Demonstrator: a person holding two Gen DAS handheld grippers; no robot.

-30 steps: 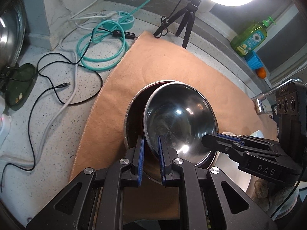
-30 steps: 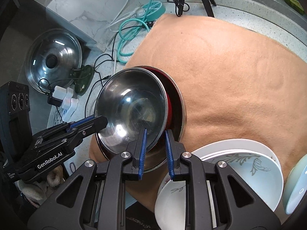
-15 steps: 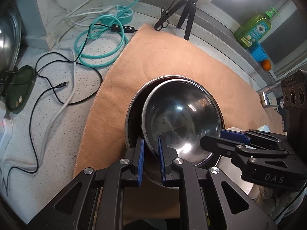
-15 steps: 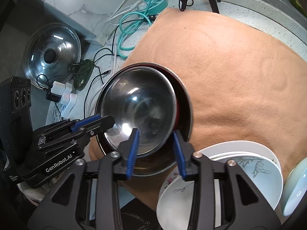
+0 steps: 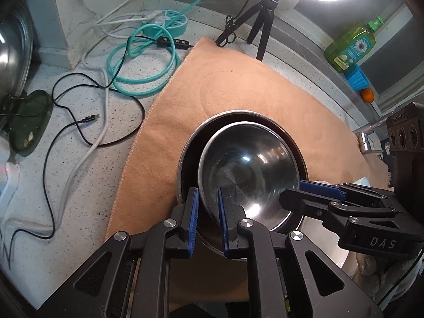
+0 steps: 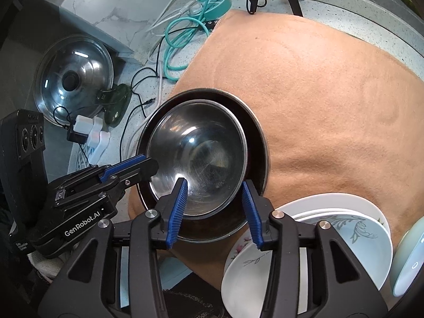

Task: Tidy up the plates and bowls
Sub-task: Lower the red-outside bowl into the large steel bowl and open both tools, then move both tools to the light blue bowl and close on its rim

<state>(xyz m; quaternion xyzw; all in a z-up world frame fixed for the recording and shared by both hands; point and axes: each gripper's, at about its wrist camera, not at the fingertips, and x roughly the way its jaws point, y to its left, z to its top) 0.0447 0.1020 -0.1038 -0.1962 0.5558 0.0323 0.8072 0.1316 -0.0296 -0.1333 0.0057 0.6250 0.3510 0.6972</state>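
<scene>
Small steel bowl (image 5: 249, 169) nested inside a larger steel bowl (image 5: 190, 153), both on a peach cloth (image 5: 238, 84) spread over a speckled counter (image 5: 66, 172).

Left gripper (image 5: 206, 216) angled steeply down toward the small steel bowl, blue pads clamped on its near rim, one pad outside and one inside. Seen from the right wrist camera, same gripper (image 6: 129, 165) reaching in from the left side of the bowl, black body marked with white lettering.

Right gripper (image 6: 214, 209) also tipped steeply down, jaws just opened and now standing apart, straddling the near edge of the small steel bowl (image 6: 196, 153); pads apparently clear of the metal, though fisheye distortion makes contact hard to rule out. From the left wrist camera, right gripper (image 5: 299, 193) entering from the right of the bowl.

White plates (image 6: 344, 228) stacked just right of the bowls, partly under the right gripper. Pot lid (image 6: 73, 79) and teal cable (image 5: 143, 61) well left of the bowls, off the cloth.
</scene>
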